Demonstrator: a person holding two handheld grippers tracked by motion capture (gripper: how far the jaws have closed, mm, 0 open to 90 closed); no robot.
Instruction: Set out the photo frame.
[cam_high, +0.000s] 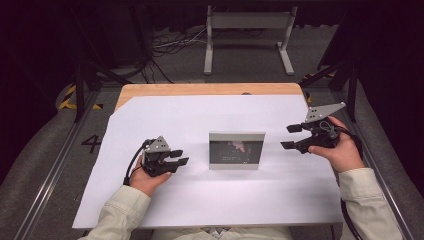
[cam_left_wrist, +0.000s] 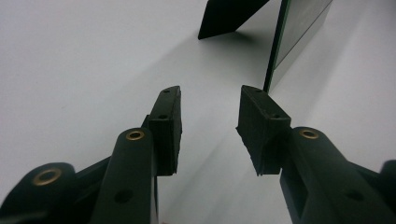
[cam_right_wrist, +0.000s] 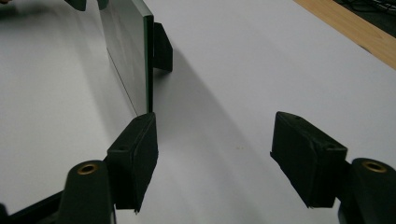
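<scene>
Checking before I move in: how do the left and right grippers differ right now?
The right gripper has its jaws spread wider than the left gripper. The right is held higher and farther up the white sheet; the left sits lower, nearer the person. Both are open, empty, and point inward at the standing picture frame.

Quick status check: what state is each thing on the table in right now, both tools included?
Picture frame: standing upright on the white sheet, propped by its rear stand, ungripped.
Left tool: open, holds nothing, left of the frame.
Right tool: open wide, holds nothing, right of the frame.
</scene>
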